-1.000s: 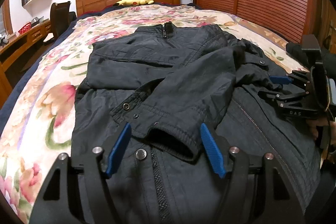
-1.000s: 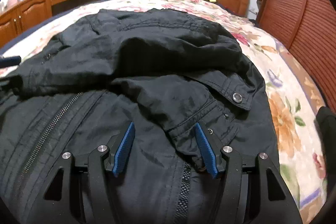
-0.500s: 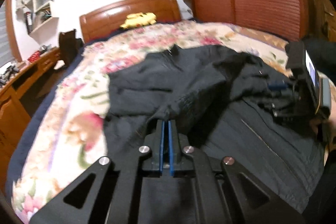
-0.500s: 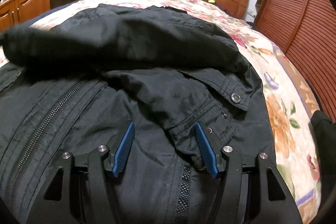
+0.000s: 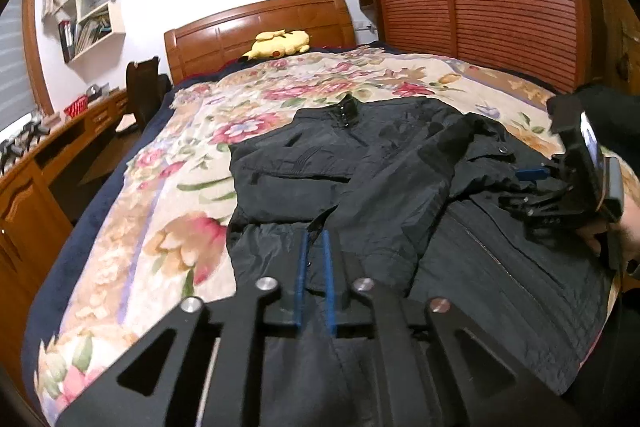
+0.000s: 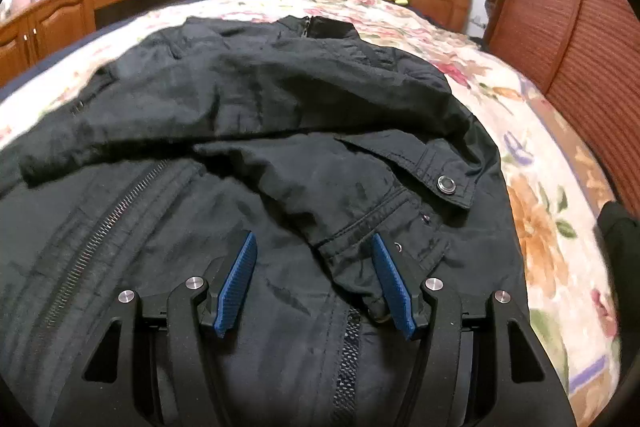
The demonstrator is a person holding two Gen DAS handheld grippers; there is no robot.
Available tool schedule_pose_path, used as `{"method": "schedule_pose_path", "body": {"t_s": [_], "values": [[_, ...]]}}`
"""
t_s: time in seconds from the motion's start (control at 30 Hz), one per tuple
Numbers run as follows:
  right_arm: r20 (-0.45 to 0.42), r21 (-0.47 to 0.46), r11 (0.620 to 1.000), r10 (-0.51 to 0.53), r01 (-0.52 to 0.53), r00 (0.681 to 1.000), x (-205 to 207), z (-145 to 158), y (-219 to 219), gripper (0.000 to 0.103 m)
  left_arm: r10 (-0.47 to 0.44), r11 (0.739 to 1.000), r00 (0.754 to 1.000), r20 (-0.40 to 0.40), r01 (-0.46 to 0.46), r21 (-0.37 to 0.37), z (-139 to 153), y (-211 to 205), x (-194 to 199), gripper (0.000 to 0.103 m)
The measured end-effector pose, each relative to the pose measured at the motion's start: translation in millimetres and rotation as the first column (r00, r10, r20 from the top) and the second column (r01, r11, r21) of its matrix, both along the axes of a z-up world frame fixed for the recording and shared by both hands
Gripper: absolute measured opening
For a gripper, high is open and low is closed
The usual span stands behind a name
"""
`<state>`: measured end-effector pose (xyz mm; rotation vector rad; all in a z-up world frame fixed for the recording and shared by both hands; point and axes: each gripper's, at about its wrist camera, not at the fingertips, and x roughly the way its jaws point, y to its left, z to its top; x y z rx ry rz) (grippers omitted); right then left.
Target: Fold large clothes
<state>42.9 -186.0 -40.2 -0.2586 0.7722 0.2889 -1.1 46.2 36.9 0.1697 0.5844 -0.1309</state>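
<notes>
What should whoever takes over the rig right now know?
Left gripper: jaws nearly closed and opening, sleeve fabric between the pads.
Right gripper: open, low over the jacket front, the other cuff between its pads, not pinched.
Black jacket lies zip-up on the floral bed, collar toward the headboard.
Done: both sleeves appear drawn across the front.
Left: probably settle the sleeves flat, then fold the body.
</notes>
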Motion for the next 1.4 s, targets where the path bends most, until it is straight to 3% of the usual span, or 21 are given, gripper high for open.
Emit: {"method": "schedule_pose_path", "body": {"t_s": [0.13, 0.2, 0.33, 0.57, 0.7, 0.77, 0.9, 1.1, 1.4], "values": [[0.035, 0.092, 0.996, 0.018, -0.021, 0.999, 4.5, 29.9, -1.1, 0.061, 0.006, 1.0, 1.0, -0.013, -0.007, -0.026, -8.4, 9.7, 0.6, 0.029], [0.055, 0.093, 0.995, 0.029, -0.034, 0.998, 15.3, 44.2, 7.7, 0.061, 0.01, 0.999, 1.0, -0.021, -0.011, -0.05, -13.3, 13.9, 0.3, 0.039], [0.068, 0.077, 0.995, 0.057, -0.062, 0.996, 48.1, 57.5, 35.3, 0.06, 0.01, 0.996, 0.999, -0.042, -0.013, -0.089, -25.3, 21.6, -2.7, 0.049], [0.0, 0.067, 0.995, 0.078, -0.077, 0.997, 99.7, 39.7, 72.2, 0.05, 0.014, 0.995, 0.997, -0.075, -0.021, -0.093, -44.0, 27.7, -10.7, 0.054], [-0.153, 0.039, 0.992, 0.127, -0.123, 0.98, 108.4, 7.2, 81.6, 0.05, 0.022, 0.997, 0.996, -0.083, -0.028, -0.078, -50.3, 30.9, -18.0, 0.055], [-0.184, -0.017, 0.99, 0.138, -0.143, 0.973, 106.0, -10.3, 86.3, 0.05, 0.026, 0.997, 0.996, -0.085, -0.032, -0.075, -51.9, 33.0, -20.5, 0.055], [-0.177, 0.038, 0.993, 0.114, -0.109, 0.978, 101.8, -6.1, 76.3, 0.051, 0.035, 0.996, 0.995, -0.095, -0.042, -0.074, -55.9, 36.9, -26.2, 0.055], [-0.088, 0.051, 0.993, 0.107, -0.103, 0.99, 66.2, 30.7, 54.8, 0.05, 0.055, 0.995, 0.993, -0.101, -0.063, -0.077, -58.2, 40.7, -40.2, 0.055], [0.009, 0.041, 0.998, 0.046, -0.047, 0.999, -16.2, 64.6, -22.7, 0.051, 0.063, 0.995, 0.992, -0.112, -0.071, -0.069, -63.6, 39.5, -65.1, 0.055]]}}
